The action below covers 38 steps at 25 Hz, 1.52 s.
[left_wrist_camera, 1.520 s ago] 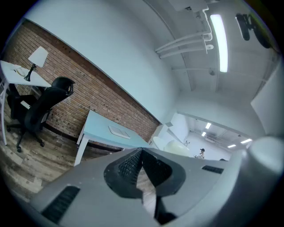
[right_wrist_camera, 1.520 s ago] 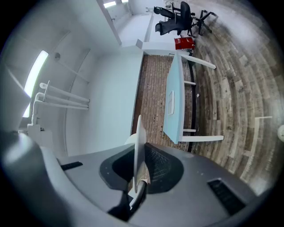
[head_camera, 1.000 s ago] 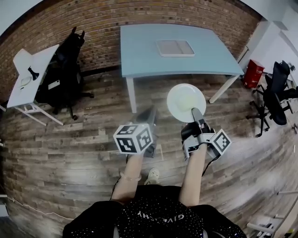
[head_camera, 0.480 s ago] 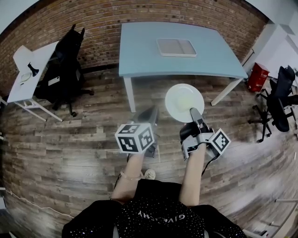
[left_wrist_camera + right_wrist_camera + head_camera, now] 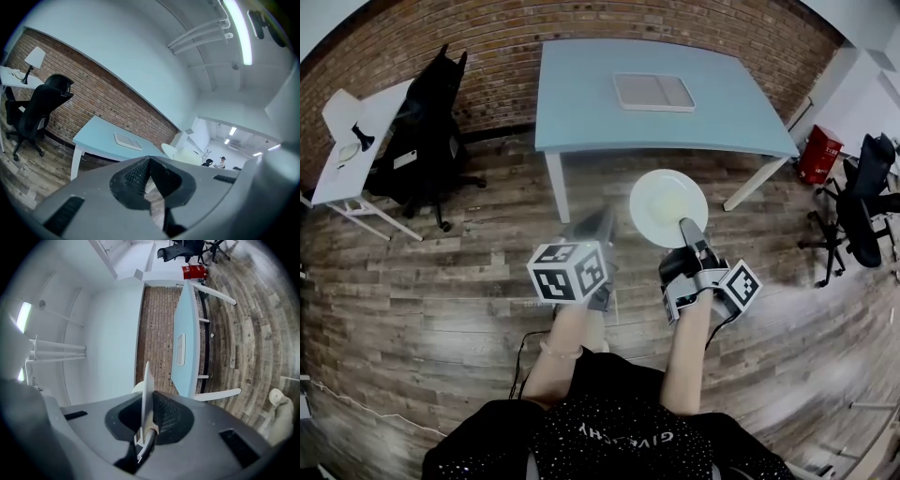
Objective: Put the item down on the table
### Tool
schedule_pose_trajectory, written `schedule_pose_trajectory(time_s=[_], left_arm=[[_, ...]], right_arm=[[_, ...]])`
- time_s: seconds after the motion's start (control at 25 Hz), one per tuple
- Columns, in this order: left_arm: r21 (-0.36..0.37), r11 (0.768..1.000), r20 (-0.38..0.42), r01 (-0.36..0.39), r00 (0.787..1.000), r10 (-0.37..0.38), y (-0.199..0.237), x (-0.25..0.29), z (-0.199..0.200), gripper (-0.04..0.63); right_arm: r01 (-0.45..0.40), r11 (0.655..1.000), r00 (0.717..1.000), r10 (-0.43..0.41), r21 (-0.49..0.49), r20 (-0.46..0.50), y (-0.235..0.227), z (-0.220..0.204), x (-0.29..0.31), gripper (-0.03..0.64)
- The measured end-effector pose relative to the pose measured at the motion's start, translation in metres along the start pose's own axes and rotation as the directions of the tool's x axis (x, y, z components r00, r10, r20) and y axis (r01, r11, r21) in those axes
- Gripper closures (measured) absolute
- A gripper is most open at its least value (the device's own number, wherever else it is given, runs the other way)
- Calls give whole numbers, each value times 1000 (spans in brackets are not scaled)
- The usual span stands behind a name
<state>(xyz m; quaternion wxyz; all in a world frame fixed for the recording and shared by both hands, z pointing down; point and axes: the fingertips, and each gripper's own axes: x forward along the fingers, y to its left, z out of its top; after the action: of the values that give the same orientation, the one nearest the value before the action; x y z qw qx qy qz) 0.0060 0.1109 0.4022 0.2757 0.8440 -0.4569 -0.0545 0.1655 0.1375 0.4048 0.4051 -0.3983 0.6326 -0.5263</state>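
The right gripper was clamped on the near rim of a white plate. In the right gripper view the plate ran edge-on between the two dark pads, pinched at its rim where the right gripper closed on it. From the head view the plate showed as a full round disc, face up, held out in front of the person over the wood floor. It was near the front edge of the table but short of it, touching nothing but the jaws. The table was light blue with white legs, and a flat pale tray lay on its far half; the rest of the top was bare. The left gripper was held just left of the plate and a little lower in the picture, apart from it. In its own view the left gripper had its jaws pressed together with nothing between them, and the table and tray showed beyond. A brick wall ran behind the table. To the left stood a black chair beside a white desk with a small lamp on it. To the right were a red box on the floor and another black chair. The person's bare forearms and dark top filled the bottom of the head view.
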Motion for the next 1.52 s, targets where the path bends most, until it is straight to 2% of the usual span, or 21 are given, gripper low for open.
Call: schedule_pose_trajectory(time_s=[0.52,0.72,1.12,1.52], left_arm=[[2,1000,-7,25,1000,-25,15,91,25,584],[-7,1000,-17,30,999,-30,37,131,41,584],[-28,996,-38,84,996,-85,55,250,97,584],[6,994,-18,112,994,-112,93,378,173,584]], right_arm=[[-9,1000,1000,9,-10,16,-14,58,69,583],[14,1000,999,-14,13,40,-29,83,112,583],[34,999,997,-35,11,69,-28,147,206,583],[19,1000,994,-20,10,106,-36,220,327,583]])
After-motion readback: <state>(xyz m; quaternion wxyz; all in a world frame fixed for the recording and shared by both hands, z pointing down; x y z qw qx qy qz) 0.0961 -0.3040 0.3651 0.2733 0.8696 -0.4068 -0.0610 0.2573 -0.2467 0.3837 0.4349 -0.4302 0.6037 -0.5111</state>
